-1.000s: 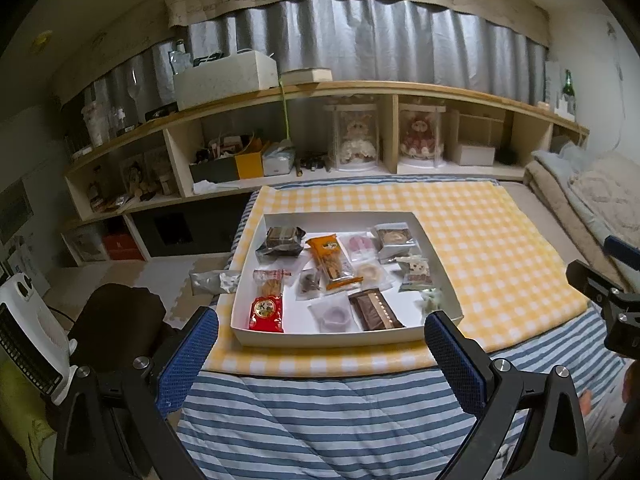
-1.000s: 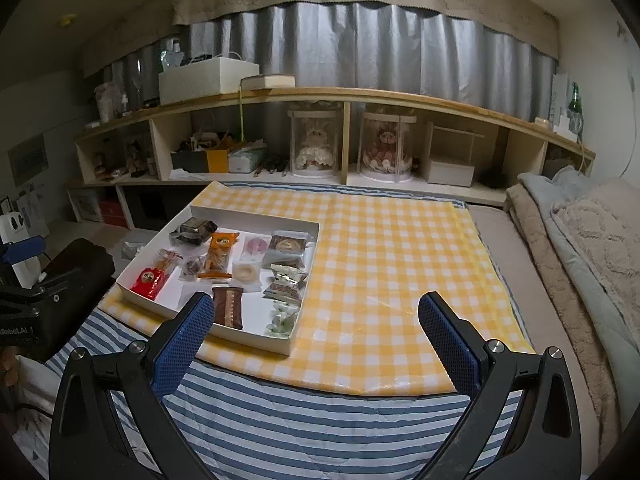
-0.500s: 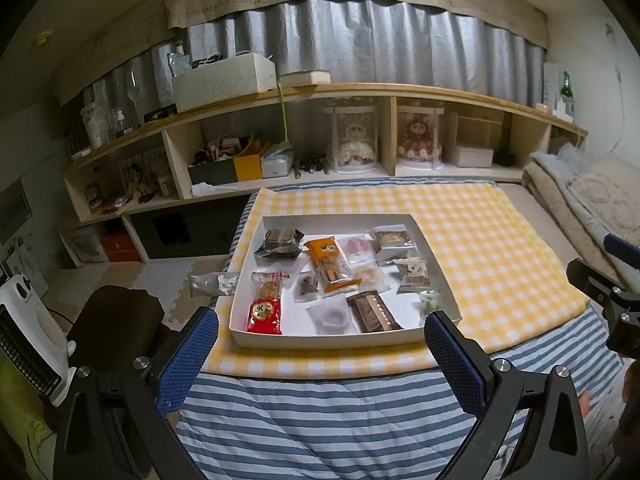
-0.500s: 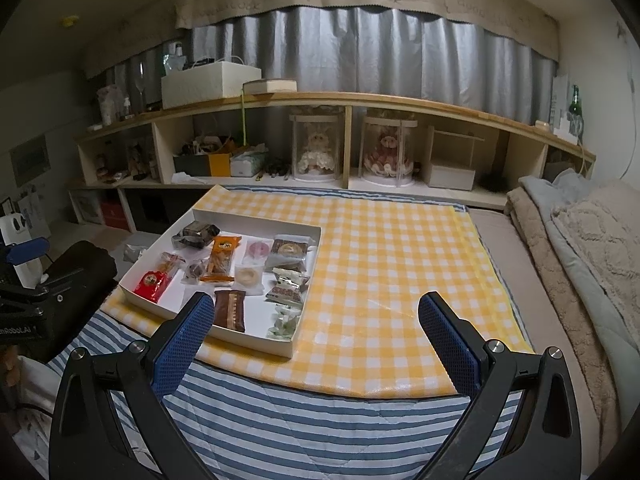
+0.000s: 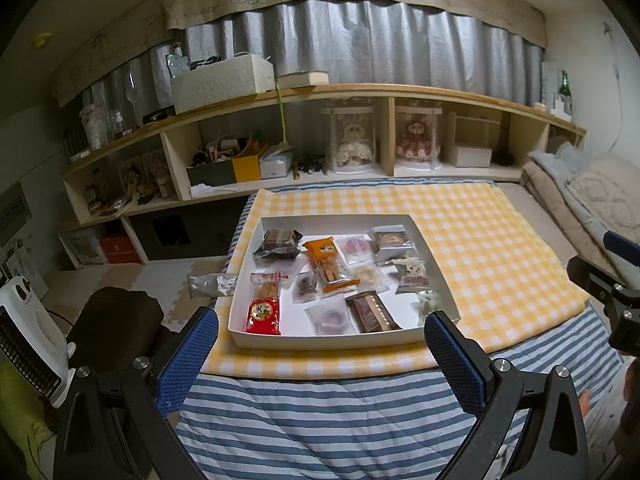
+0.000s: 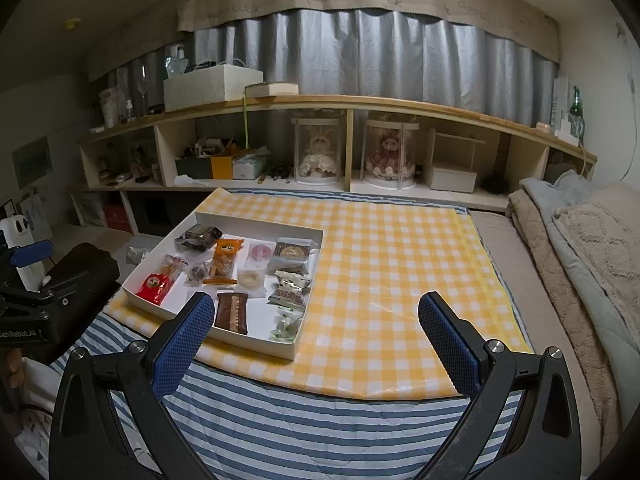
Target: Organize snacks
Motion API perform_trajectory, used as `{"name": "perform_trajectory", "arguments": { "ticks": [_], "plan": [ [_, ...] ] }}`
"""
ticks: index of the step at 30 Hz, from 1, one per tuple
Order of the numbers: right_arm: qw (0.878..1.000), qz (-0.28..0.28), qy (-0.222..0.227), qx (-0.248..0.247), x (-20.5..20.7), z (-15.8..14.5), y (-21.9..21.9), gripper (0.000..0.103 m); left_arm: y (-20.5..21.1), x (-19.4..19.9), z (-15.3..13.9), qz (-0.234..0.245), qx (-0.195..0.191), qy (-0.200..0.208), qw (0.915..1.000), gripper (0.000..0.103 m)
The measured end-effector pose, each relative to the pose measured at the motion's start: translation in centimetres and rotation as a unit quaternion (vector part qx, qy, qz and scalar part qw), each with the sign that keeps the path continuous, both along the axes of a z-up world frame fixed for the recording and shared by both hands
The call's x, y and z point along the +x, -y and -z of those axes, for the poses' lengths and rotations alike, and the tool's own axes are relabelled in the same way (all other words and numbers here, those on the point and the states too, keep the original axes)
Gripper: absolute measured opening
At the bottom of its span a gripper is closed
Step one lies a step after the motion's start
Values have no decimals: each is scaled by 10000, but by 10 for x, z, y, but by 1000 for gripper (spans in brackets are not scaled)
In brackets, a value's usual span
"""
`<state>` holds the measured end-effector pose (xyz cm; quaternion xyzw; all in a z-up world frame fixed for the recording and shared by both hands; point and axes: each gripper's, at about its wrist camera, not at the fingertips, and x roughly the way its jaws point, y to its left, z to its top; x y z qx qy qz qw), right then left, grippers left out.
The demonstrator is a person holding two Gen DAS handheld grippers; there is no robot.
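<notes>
A shallow white box (image 5: 434,256) sits on a yellow checked cloth (image 5: 480,240) and holds several wrapped snacks: a red pack (image 5: 264,314), an orange pack (image 5: 328,266), a brown bar (image 5: 372,312) and a dark pack (image 5: 278,242). The box also shows in the right wrist view (image 6: 316,276), left of centre. My left gripper (image 5: 320,344) is open and empty, held back above the box's near edge. My right gripper (image 6: 312,328) is open and empty, over the cloth to the right of the box.
A silver snack bag (image 5: 212,284) lies on the floor left of the table. A striped blue quilt (image 5: 320,420) covers the near edge. A low wooden shelf (image 5: 360,92) runs along the back. Blankets (image 6: 580,248) lie at the right. A white heater (image 5: 28,344) stands at the left.
Both grippers have drifted slightly; the box sits a little further from the right wrist view. Nothing was grasped or moved.
</notes>
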<state>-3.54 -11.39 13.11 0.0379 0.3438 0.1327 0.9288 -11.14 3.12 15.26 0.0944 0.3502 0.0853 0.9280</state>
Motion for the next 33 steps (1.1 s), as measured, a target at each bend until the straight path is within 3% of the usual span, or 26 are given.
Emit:
{"name": "perform_trajectory", "arguments": {
  "ticks": [33],
  "plan": [
    [10000, 15, 3, 12, -2, 0, -3, 103, 4, -4, 2, -6, -16, 35, 10000, 103]
  ]
}}
